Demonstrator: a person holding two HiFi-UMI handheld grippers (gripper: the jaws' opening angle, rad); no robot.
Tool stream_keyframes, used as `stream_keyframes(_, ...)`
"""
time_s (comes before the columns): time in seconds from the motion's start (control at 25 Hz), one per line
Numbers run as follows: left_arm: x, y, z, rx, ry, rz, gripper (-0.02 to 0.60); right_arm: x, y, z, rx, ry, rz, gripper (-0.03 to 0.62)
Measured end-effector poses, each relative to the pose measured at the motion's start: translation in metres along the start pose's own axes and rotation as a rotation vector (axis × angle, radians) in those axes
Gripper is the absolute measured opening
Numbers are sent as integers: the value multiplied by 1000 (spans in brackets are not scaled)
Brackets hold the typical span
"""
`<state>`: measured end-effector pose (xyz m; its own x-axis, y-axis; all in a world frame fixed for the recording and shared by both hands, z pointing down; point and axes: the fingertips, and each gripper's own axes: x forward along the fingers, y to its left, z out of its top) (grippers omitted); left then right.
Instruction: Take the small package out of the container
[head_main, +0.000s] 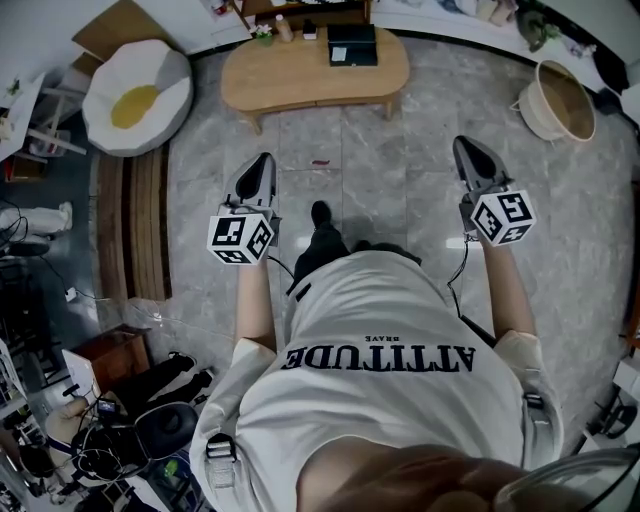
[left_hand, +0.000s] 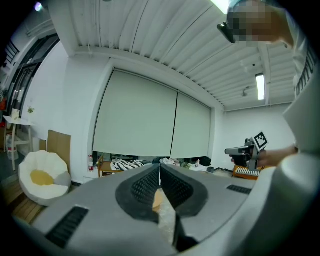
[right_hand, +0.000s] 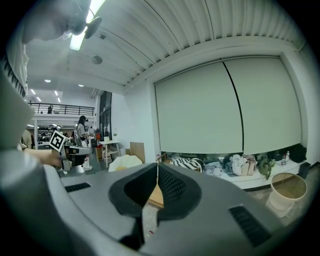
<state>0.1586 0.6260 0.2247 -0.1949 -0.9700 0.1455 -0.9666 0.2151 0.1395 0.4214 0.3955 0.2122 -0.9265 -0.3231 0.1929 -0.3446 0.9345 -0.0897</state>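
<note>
Two grippers up side by side, both closed on nothing.
Tips of the left gripper (head_main: 262, 160) and right gripper (head_main: 463, 143) met with no gap, over the grey floor (head_main: 400, 170) and well short of the wooden table (head_main: 300, 78). A dark box (head_main: 352, 45) sat on the table; package too small to make out.

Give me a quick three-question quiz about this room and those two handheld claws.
1. True or false: the left gripper and the right gripper are both shut and empty.
2. What sits on the wooden table? A) a dark box B) a bicycle C) a red bucket
3. Fill in: in the head view, the egg-shaped cushion lies to the table's ____.
Key: 1 true; 2 A; 3 left.
</note>
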Motion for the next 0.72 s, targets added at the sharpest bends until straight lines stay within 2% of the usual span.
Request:
stream_keyframes(0.28,31,24,-4,1,0,-31,24,24,-10,-6,6,9,-35,21)
stream_keyframes(0.72,118,83,20,-8,14,-113,23,105,-31,18,12,27,-94,21)
